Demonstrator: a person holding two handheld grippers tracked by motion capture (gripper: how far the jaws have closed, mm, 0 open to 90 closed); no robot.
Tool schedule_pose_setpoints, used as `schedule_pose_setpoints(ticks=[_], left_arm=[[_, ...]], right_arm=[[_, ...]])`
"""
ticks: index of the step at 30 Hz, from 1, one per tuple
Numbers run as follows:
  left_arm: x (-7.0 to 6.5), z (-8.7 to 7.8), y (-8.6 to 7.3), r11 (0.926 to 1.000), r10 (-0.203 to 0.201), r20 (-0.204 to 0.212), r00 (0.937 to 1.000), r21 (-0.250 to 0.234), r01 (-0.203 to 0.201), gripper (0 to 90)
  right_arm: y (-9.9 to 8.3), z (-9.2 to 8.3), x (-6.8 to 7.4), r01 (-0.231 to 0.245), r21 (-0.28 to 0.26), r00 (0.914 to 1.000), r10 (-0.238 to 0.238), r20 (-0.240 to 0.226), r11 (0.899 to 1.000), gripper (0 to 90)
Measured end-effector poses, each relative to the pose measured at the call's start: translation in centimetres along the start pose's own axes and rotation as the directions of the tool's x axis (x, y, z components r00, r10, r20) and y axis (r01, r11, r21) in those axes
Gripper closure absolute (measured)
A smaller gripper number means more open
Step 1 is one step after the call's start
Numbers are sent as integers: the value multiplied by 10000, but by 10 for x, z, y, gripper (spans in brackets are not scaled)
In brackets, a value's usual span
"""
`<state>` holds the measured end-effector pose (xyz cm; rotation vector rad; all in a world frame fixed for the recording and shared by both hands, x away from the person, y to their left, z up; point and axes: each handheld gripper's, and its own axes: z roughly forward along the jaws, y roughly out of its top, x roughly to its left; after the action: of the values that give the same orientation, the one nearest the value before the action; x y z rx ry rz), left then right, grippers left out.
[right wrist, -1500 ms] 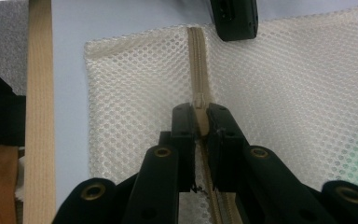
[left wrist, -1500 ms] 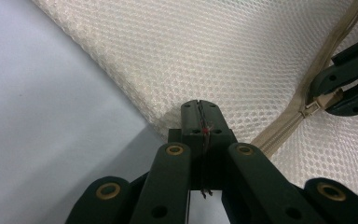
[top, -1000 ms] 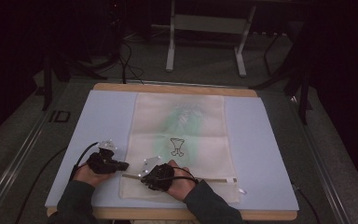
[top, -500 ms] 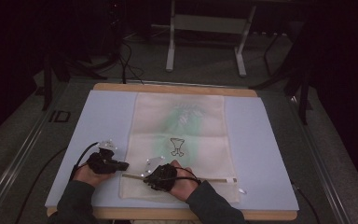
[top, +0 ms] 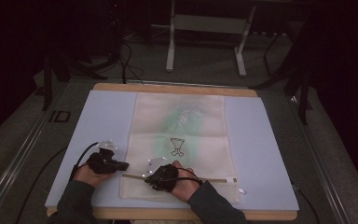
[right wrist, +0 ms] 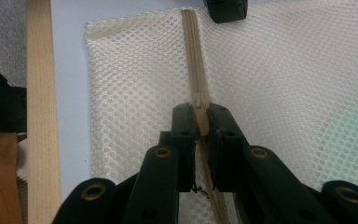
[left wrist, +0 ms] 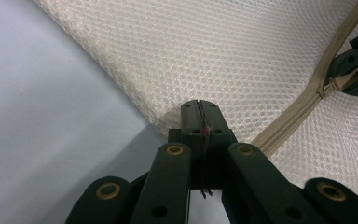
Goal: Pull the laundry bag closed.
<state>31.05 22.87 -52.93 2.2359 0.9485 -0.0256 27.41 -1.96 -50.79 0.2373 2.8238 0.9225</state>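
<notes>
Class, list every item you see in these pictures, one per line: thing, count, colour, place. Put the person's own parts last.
Mesh bag: one, cream with a green patch and a small black drawing, lying flat mid-table.
Zipper: one, beige, across the bag's near end.
Zipper pull: one, beige, between the right gripper's jaws.
Mat: one, pale blue, under the bag.
Table: one, light wood edge around the mat.
Metal stand: one, grey, on the floor behind.
Left gripper: black, shut on the bag's edge.
Right gripper: black, shut on the pull.
</notes>
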Motion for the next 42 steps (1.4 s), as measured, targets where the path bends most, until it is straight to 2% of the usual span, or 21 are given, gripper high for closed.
schedule_pose_setpoints(ticks=[14,42], left_arm=[[0,0,0,10000,4,-1,10000,-2,-4,900],[0,0,0,10000,9,-11,10000,-4,-9,900]], right_arm=[[-8,-8,-3,-158,-18,9999,158,1,9999,823],[-22,-16,-3,-187,154,9996,184,194,9997,823]])
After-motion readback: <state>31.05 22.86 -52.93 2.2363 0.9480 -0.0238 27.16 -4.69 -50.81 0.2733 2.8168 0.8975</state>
